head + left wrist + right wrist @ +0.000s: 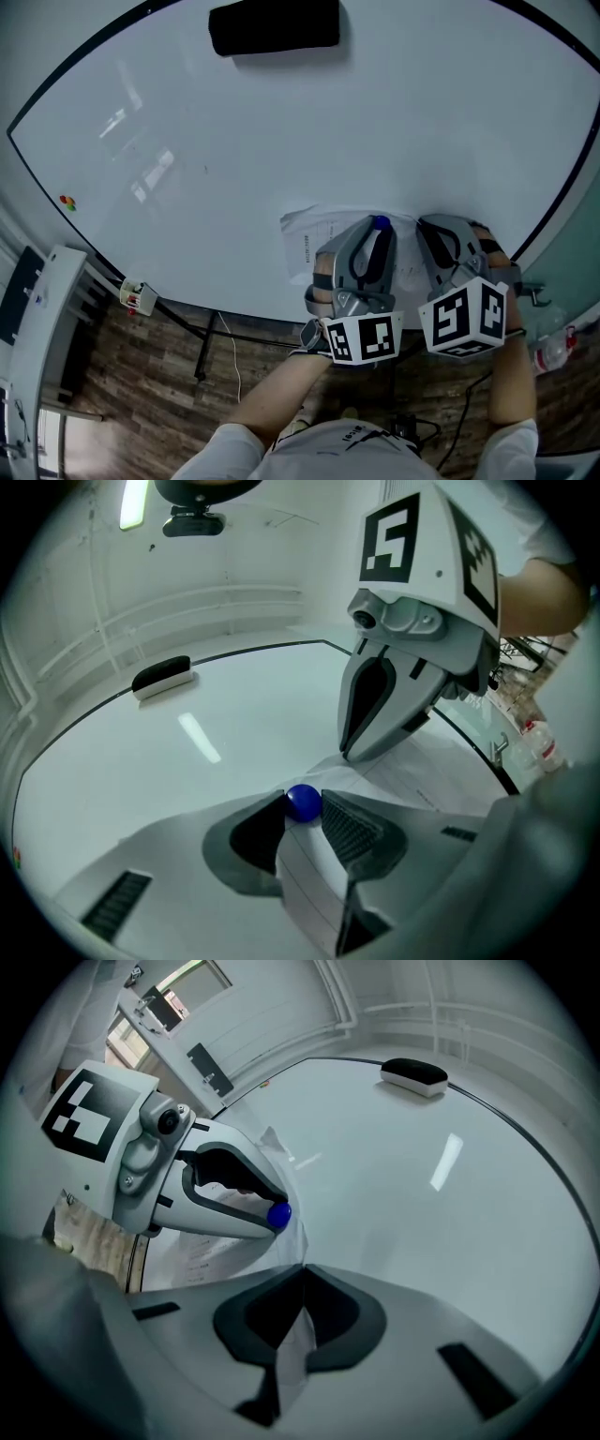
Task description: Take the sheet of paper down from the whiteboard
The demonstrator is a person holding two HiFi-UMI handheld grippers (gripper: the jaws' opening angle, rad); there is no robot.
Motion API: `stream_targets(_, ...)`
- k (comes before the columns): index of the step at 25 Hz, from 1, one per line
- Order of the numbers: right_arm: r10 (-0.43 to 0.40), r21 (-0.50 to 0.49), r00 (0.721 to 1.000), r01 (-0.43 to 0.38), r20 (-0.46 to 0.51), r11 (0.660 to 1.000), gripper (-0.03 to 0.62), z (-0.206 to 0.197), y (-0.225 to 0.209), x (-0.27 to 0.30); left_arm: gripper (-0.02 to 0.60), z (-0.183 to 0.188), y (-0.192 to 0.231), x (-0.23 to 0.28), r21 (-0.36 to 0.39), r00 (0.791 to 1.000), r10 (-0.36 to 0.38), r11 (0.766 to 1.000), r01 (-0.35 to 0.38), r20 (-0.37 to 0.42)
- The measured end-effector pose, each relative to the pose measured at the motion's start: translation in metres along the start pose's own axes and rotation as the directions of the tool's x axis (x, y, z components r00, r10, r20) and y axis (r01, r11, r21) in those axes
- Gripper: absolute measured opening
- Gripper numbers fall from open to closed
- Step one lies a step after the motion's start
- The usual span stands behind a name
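Note:
A white printed sheet of paper (302, 242) hangs low on the whiteboard (281, 141), pinned by a round blue magnet (380, 223). My left gripper (375, 234) has its two fingertips closed round that blue magnet (302, 802), touching it on both sides. The sheet (412, 785) runs to the right under the jaws. My right gripper (436, 230) sits just right of the left one, shut on the paper's edge (292, 1354), which is pinched between its pads (302, 1274). From the right gripper view the left gripper (277, 1215) shows the magnet (278, 1213) at its tip.
A black eraser (274, 26) clings to the top of the board. Small red and green magnets (67, 202) sit at its left edge. A small box (138, 297) hangs below the lower-left frame. A bottle (553, 352) stands at the right over the wooden floor.

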State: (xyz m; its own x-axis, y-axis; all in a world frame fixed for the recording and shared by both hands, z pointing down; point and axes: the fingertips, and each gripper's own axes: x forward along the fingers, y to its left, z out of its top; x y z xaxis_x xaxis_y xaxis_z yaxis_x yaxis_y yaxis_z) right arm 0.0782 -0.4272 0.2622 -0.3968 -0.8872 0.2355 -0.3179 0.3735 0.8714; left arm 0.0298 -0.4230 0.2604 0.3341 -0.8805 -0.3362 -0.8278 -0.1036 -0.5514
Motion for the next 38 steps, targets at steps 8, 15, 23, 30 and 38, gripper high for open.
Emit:
stream_targets(8,-0.004,0.084,1.000,0.001,0.029,0.996,0.014,-0.002,0.004,-0.005,0.132,-0.004,-0.002,-0.011,-0.065,0.998,-0.058,0.996,0.057,-0.011)
stream_targets(15,0.031,0.124,0.999,-0.034,0.023,0.992,0.014,-0.010,0.032,-0.015,0.132,-0.007,-0.010,-0.048,-0.151,0.990,-0.141,0.979,0.136,-0.027)
stream_targets(23,0.079,0.172,0.997,-0.074,-0.024,0.982,0.014,-0.023,0.092,-0.018,0.132,-0.031,-0.022,-0.092,-0.207,0.974,-0.210,0.960,0.189,-0.085)
stream_targets(30,0.100,0.213,0.993,-0.086,-0.055,0.973,0.014,-0.024,0.139,-0.019,0.132,-0.062,-0.035,-0.123,-0.286,0.958,-0.249,0.937,0.201,-0.142)
stream_targets(38,0.102,0.246,0.992,-0.081,-0.076,0.966,0.014,-0.024,0.169,-0.021,0.132,-0.075,-0.039,-0.147,-0.337,0.950,-0.268,0.919,0.203,-0.160)
